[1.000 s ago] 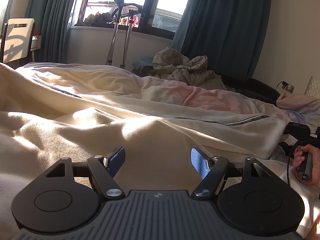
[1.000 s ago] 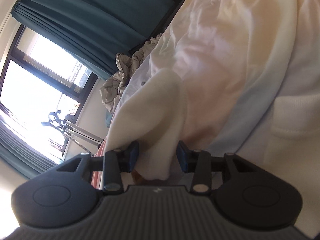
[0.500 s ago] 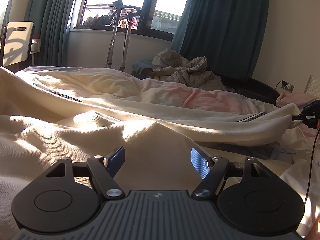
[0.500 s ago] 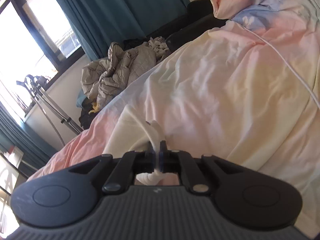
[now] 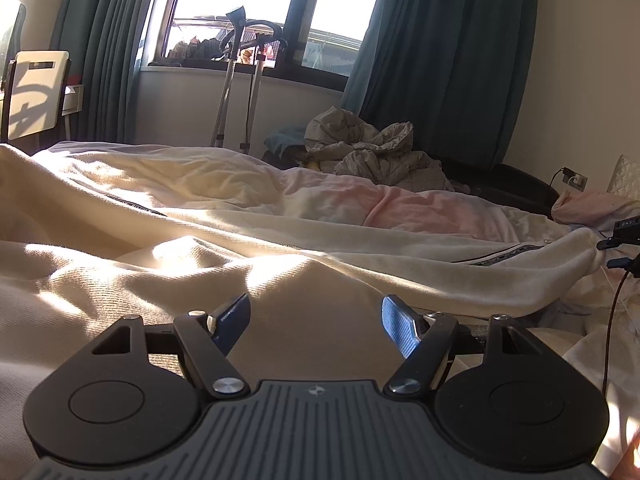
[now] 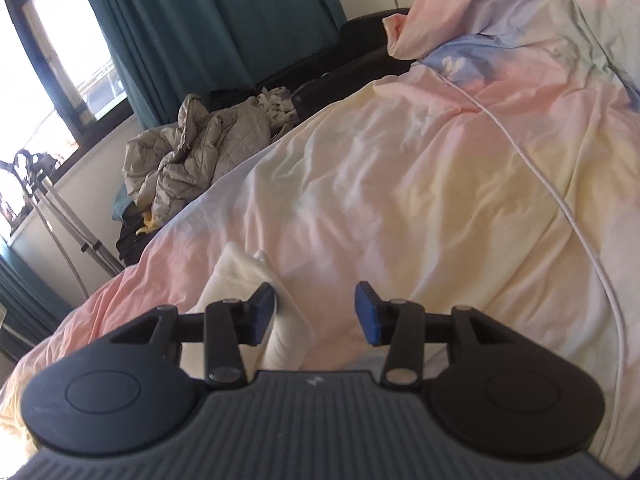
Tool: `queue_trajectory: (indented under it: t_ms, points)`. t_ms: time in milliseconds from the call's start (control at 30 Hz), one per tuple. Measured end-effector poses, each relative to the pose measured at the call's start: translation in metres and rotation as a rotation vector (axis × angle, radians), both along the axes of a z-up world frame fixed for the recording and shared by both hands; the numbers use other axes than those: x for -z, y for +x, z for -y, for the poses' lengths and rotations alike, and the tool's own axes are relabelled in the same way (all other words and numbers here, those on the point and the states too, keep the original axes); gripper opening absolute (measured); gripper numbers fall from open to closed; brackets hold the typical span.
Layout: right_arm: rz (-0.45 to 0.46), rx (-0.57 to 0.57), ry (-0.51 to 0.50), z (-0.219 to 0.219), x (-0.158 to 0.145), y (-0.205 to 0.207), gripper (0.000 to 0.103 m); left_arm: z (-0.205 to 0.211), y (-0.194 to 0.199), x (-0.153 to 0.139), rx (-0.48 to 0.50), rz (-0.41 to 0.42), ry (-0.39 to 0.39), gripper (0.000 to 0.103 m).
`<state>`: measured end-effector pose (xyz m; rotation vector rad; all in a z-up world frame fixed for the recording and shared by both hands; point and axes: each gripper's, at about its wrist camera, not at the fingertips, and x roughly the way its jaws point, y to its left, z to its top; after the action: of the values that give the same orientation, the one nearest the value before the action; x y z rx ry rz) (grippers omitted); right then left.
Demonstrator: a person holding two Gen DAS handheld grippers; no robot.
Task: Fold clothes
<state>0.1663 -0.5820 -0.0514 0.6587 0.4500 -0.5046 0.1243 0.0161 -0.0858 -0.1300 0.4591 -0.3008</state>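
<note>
A cream garment with a dark zipper lies spread over the bed. My left gripper hovers open just above its body, with nothing between the fingers. One cream sleeve stretches right toward my right gripper at the frame's edge. In the right wrist view the right gripper has its jaws opening. The sleeve end hangs beside the left fingertip, and the pads do not press on it.
A pastel pink, yellow and blue duvet covers the bed, with a white cable running across it. A grey quilted jacket is heaped beyond the bed. Crutches lean under the window, and a chair stands far left.
The right gripper closed on the sleeve end, lifted it and rolled upright, and has now parted its jaws. The sleeve was drawn out to the right. The left gripper stayed put.
</note>
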Motion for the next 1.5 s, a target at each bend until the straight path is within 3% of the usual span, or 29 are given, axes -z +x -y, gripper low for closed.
queue_trajectory:
  t_ms: [167,233,333,400,567,600,667,767,900,1000,1100,1200,1367,1500]
  points:
    - [0.224,0.348,0.245,-0.025,0.039,-0.055,0.046,-0.005,-0.008,-0.006,0.003,0.011,-0.024,0.076]
    - [0.255,0.366,0.34,-0.034,0.054,-0.058,0.046,-0.006,-0.01,-0.008,0.007,0.017,-0.03,0.076]
    - [0.241,0.286,0.472,-0.044,0.077,-0.045,0.046,-0.007,-0.012,-0.01,0.008,0.014,-0.036,0.076]
    - [0.206,0.241,0.495,-0.046,0.086,-0.03,0.046,-0.008,-0.011,-0.009,0.008,0.01,-0.041,0.076]
    - [0.239,0.201,0.423,-0.035,0.101,-0.004,0.046,-0.009,-0.004,-0.004,-0.002,-0.008,-0.053,0.076]
    - [0.241,0.192,0.415,-0.031,0.105,0.0,0.042,-0.009,-0.002,-0.003,-0.004,-0.013,-0.054,0.076]
    - [0.268,0.177,0.376,-0.026,0.104,0.002,0.014,-0.008,0.002,0.001,-0.01,-0.025,-0.053,0.076]
    - [0.321,0.158,0.272,-0.028,0.084,0.0,0.01,-0.009,0.008,0.004,-0.016,-0.045,-0.052,0.076]
    - [0.354,0.177,0.148,-0.031,0.053,-0.009,0.01,-0.012,0.008,0.005,-0.028,-0.055,-0.054,0.076]
    - [0.246,0.237,0.214,-0.017,0.076,-0.02,0.011,-0.014,0.006,0.002,-0.029,-0.049,-0.056,0.076]
    - [0.142,0.226,0.297,-0.006,0.104,-0.026,0.013,-0.013,0.003,-0.001,-0.025,-0.032,-0.043,0.076]
    - [0.138,0.204,0.302,-0.009,0.105,-0.036,0.021,-0.017,0.002,-0.002,-0.032,-0.051,-0.047,0.076]
    - [0.155,0.219,0.204,-0.033,0.075,-0.073,0.034,-0.048,-0.013,-0.024,-0.121,-0.089,-0.079,0.076]
    - [0.162,0.243,0.166,-0.051,0.056,-0.113,0.036,-0.105,-0.034,-0.052,-0.251,-0.143,-0.183,0.078]
